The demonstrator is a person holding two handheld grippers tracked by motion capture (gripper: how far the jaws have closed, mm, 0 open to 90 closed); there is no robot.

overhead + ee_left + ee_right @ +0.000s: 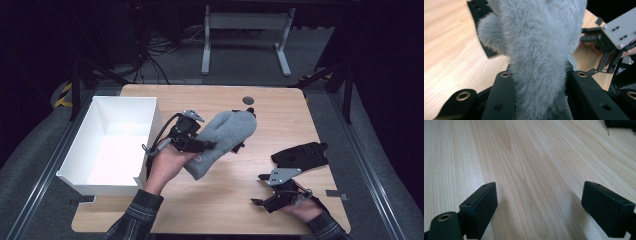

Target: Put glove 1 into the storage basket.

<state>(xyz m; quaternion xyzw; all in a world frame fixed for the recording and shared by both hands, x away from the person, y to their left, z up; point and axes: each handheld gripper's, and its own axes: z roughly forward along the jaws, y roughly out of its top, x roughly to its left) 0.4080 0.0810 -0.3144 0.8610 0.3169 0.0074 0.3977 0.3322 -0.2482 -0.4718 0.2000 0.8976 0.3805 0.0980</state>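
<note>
High view: a grey fuzzy mitten [226, 141] is held by the left gripper [200, 145] near the middle of the table [235, 210], with the cuff end clamped and the rounded end pointing away from the person. A white open box [112, 145] is seen at the left edge of the table, just beside the left hand [167, 167]. A black glove [300, 155] is seen lying flat to the right, apart from the mitten. The right gripper [260, 189] is seen low near the front right of the table, just in front of the black glove, with its jaws spread and nothing between them. Left gripper view: the mitten [536, 50] is seen pressed between the two black jaws, with its thumb sticking out to one side; the black glove [481, 15] and wood are seen behind it, and the right gripper [599, 47] farther off. Right gripper view: the jaws are seen standing wide apart over bare table [524, 157], with an edge of the black glove [621, 123] noted at the top corner.
</note>
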